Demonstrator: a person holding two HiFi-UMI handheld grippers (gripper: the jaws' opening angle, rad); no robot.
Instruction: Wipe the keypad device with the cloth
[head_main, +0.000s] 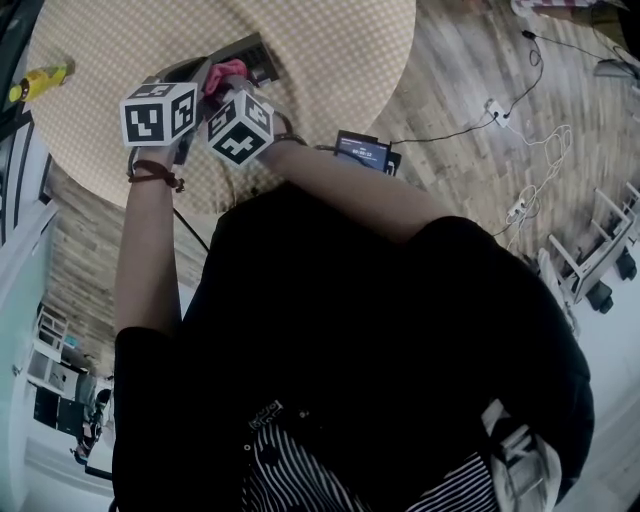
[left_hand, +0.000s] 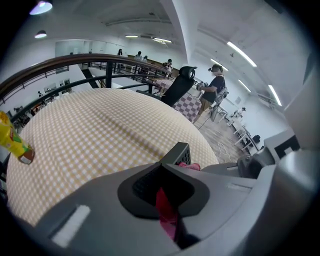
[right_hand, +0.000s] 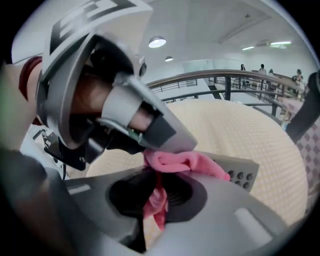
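Right gripper view shows the right gripper (right_hand: 154, 196) clamped on the pink cloth (right_hand: 185, 162), which drapes over the grey keypad device (right_hand: 243, 173) above the checked table (right_hand: 240, 125). The left gripper (left_hand: 167, 200) grasps the keypad device's end, with pink showing between its jaws.

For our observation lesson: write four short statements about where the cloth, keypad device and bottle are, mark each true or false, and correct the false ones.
1. The right gripper has its jaws shut on the pink cloth. True.
2. The cloth lies clear of the keypad device. False: it rests on the device.
3. The keypad device lies on the floor. False: it is on the round checked table.
4. A yellow bottle is at the table's edge, apart from the device. True.
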